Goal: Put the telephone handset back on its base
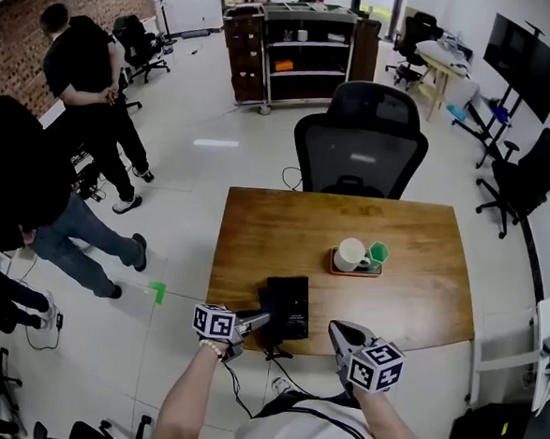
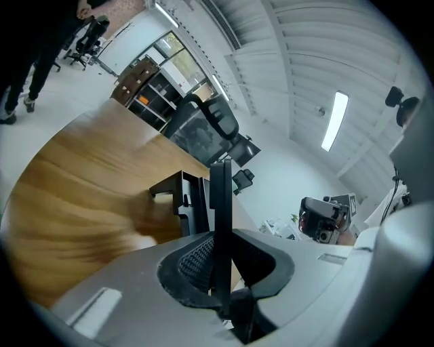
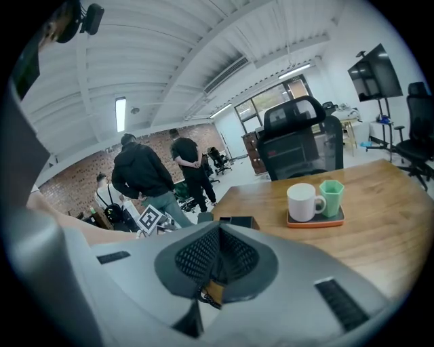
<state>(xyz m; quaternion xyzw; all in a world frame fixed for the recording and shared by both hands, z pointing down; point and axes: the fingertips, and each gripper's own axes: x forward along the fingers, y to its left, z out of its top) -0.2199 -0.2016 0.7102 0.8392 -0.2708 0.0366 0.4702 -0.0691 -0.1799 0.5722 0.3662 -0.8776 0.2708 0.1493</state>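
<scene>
1. I am holding the left gripper [image 1: 259, 319] at the lower middle of the head view. It is pinching a narrow black slab, which I am taking for the handset [image 2: 220, 203], and the jaws are clamping it from both sides.
2. In the left gripper view the handset is standing edge-on, its long axis running up the frame. The telephone base [image 1: 288, 304] is sitting just behind it, slightly left of centre.
3. In the head view the base is lying just to the right of the left gripper's tip, near the lower edge of the counter [image 1: 413, 261], with its long axis pointing up the frame. I am not managing to tell whether handset and base are touching.
4. The right gripper [image 1: 338, 331] is hovering just beside the base's lower right corner, its jaws pressed together on nothing. The left gripper is nearer the base's left edge, so I am judging the placing to be its job.
5. I am counting one base, one handset, one white mug [image 1: 350, 255] and one green cup [image 1: 378, 253]. Mug and cup are both sitting on one orange tray [image 1: 354, 271], up and to the right of the base.
</scene>
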